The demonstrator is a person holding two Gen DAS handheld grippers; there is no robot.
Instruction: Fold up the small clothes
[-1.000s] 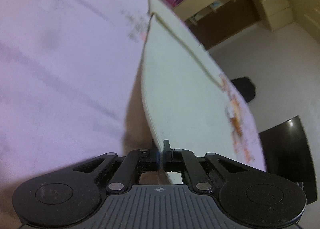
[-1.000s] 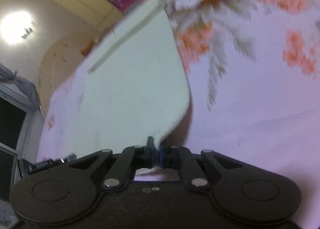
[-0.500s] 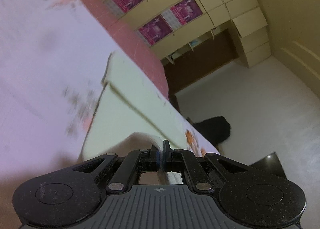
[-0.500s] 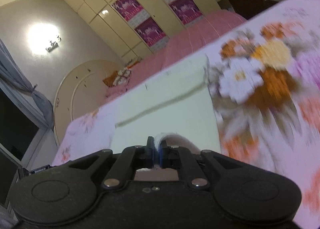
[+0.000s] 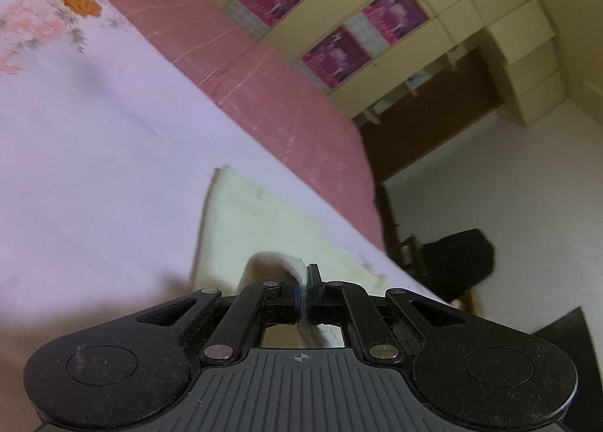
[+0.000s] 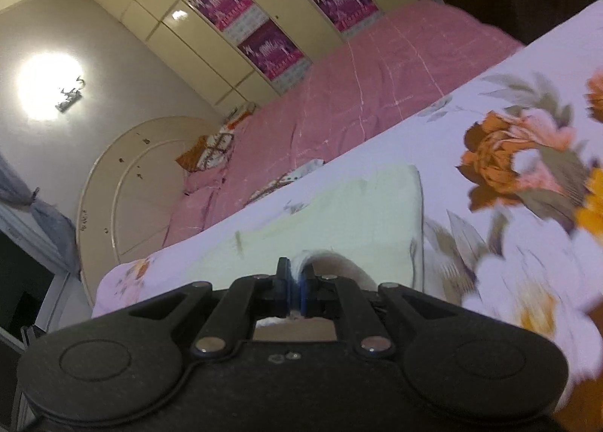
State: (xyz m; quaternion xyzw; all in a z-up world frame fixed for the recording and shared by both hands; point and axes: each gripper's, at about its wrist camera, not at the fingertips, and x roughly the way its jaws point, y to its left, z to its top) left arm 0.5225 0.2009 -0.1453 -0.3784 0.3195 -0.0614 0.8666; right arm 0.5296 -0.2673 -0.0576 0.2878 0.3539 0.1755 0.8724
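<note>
Since 1.0 s ago the near hem of the cream garment (image 5: 260, 221) has been carried forward over the rest of the cloth: then it was stretched long ahead of both grippers, now only a short stacked piece is seen, with a curled loop of fabric right at the fingertips. Both views have also been tilted up, so wardrobe and pink bedspread (image 5: 264, 92) are now seen beyond the garment.

Left gripper (image 5: 306, 294): jaws clamped on the garment's edge, fabric seen between the pads. Right gripper (image 6: 296, 294): clamped likewise on the other corner of the same hem (image 6: 320, 258). 2 corners are held so the edge stays level and the fold line lands straight.

Garment (image 6: 339, 213) is lying flat on the floral sheet (image 6: 508, 168), near the sheet's far edge, just before the pink bedspread (image 6: 377, 85). Far edge of the garment looks doubled already, so a half-fold is judged nearly complete; held hem is probably to be laid down on the garment's far edge and let go. Hem height above the cloth cannot be told.
</note>
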